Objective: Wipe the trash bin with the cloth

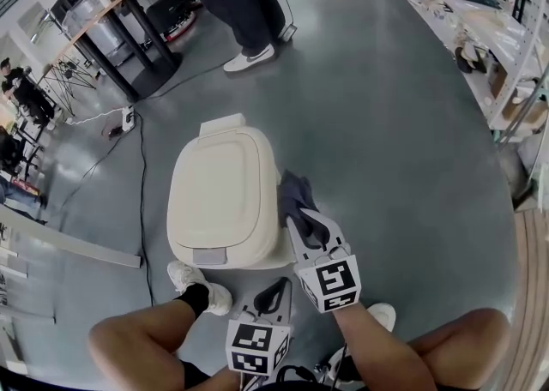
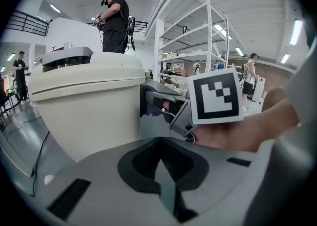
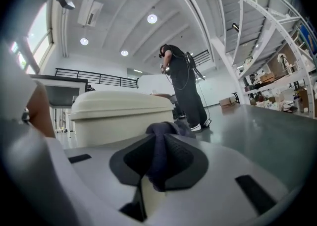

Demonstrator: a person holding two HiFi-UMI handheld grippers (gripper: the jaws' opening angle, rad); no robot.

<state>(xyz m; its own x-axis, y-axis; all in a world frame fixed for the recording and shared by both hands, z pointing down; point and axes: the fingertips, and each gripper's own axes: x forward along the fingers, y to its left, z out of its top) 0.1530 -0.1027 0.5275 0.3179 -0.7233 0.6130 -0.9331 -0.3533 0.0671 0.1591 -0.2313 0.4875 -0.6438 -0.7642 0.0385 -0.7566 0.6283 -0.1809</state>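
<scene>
Dark cloth clamped in right gripper | beside trash bin | left gripper closed

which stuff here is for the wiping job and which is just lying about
For the job: trash bin, dark cloth, right gripper clamping it.
Lying about: power strip, floor cable, shelving, desk.

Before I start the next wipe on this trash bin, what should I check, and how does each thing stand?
1. Cloth clamped in the right gripper: ok.
2. Left gripper shut and empty: ok.
3. Lid of the trash bin closed: ok.
4. Cloth touching the bin's side: cannot tell.
5. Standing person clear of the bin: ok.
</scene>
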